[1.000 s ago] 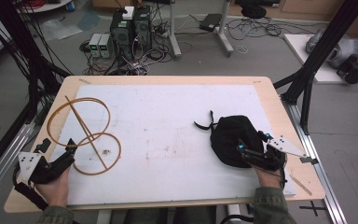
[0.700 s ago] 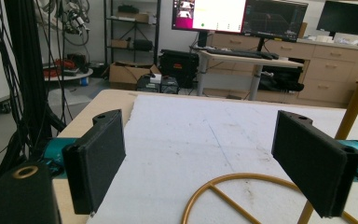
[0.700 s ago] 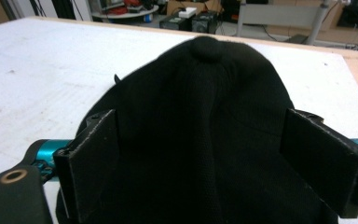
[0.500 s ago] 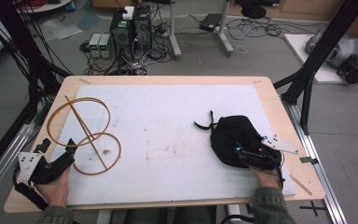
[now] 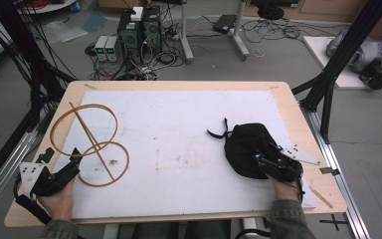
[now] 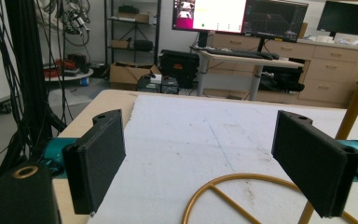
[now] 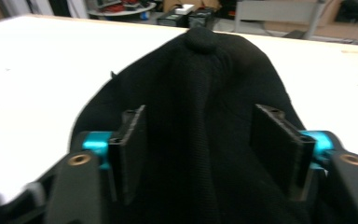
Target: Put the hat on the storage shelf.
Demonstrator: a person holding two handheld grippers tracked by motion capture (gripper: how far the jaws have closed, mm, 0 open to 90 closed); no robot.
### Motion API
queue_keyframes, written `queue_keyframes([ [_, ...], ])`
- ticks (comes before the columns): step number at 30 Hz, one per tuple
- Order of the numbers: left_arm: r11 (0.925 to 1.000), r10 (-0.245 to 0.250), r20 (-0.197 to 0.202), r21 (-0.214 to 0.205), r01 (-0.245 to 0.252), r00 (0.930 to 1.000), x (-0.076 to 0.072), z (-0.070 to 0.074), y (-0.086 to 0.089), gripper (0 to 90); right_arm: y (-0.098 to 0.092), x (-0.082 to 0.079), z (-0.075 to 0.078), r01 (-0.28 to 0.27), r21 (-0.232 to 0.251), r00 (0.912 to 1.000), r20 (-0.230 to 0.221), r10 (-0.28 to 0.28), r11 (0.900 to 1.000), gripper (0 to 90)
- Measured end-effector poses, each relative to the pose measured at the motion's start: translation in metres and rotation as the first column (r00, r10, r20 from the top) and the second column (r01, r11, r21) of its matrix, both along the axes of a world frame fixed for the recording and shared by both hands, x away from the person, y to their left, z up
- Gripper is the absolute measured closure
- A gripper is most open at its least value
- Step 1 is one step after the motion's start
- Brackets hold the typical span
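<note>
Two grippers are at work, one at each end of the table [image 5: 179, 85]. Near the left edge lies a gold wire stand [image 5: 87, 144], made of two rings with a rod across them. The left gripper [image 5: 74, 158] rests close to the front left corner, with its tips by the near ring. Its jaws stand wide and hold nothing; the ring lies on the white mat [image 6: 205, 140] between them, not pinched.

Over by the right edge, toward the front, sits a black cap [image 5: 246, 147] with its strap poking out to the left. The right gripper [image 5: 258, 158] is on it. Its jaws have just been closing, and a fold of the cap [image 7: 200, 107] sits between them. They look half shut, but the dark cloth makes it hard to tell whether the pads press yet.

To do this well, squeeze until the fold is snug, not just the loose top. Keep the hand low and steady. Lift slowly, so the cap does not slip out.
</note>
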State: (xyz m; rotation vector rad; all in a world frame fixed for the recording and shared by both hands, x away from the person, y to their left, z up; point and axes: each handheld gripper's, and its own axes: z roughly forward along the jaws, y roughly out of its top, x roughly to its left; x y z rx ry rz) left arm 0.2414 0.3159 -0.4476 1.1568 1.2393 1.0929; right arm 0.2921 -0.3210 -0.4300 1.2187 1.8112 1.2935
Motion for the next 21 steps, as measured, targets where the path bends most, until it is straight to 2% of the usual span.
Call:
queue_keyframes([
  [3,1.0,-0.002,0.001,0.0,0.002,1.0,0.0001,-0.0001,-0.0003,17.6,0.0019,-0.0004,0.001,0.01,-0.02,0.9999,-0.004,-0.01,0.9998,52.8],
  [4,1.0,-0.002,0.001,0.0,0.002,1.0,0.0001,-0.0001,-0.0003,17.6,0.0019,-0.0004,0.001,0.01,-0.02,0.9999,-0.004,-0.01,0.9998,52.8],
  [5,1.0,-0.002,0.002,0.001,0.002,1.0,0.0,0.0,-0.0003,17.6,0.0022,-0.0004,0.0011,0.014,-0.025,0.9999,-0.002,-0.014,0.9996,57.6],
  [6,1.0,-0.001,0.002,0.001,0.001,1.0,-0.0002,0.0,-0.0001,17.5,0.0019,-0.0004,0.0013,0.006,-0.028,0.9999,-0.008,-0.006,0.9996,66.9],
  [7,1.0,-0.001,0.002,0.001,0.001,1.0,-0.0002,0.0,-0.0001,17.6,0.0015,-0.0002,0.0014,-0.005,-0.025,0.9998,-0.021,0.005,0.9997,69.3],
  [10,1.0,0.0,-0.001,-0.002,0.0,1.0,-0.0002,-0.0002,0.0006,17.6,0.0003,0.001,0.0017,-0.023,-0.02,0.9989,-0.042,0.022,0.9996,72.9],
  [12,1.0,-0.002,-0.002,-0.006,0.002,1.0,0.0001,-0.0006,0.0005,17.6,-0.0003,0.0013,0.002,-0.023,0.002,0.9981,-0.057,0.023,0.9997,73.9],
  [14,1.0,-0.001,-0.002,-0.008,0.001,1.0,0.0001,-0.0007,0.0007,17.6,-0.0013,0.0016,0.0014,-0.023,0.01,0.9983,-0.053,0.023,0.9997,74.9],
  [17,1.0,0.0,-0.004,-0.008,-0.001,1.0,-0.0001,-0.0006,0.001,17.6,-0.0016,0.0012,0.0011,-0.025,-0.001,0.9986,-0.047,0.025,0.9997,79.9],
  [18,0.9999,0.001,-0.003,-0.011,-0.001,1.0,0.0001,-0.0006,0.0009,17.6,-0.0006,-0.0001,0.0017,-0.026,-0.016,0.9984,-0.05,0.025,0.9995,85.3],
  [21,1.0,0.0,-0.003,-0.009,0.0,1.0,0.0,-0.0005,0.0009,17.6,0.0012,-0.001,0.0026,-0.024,-0.037,0.9985,-0.051,0.022,0.9991,86.3],
])
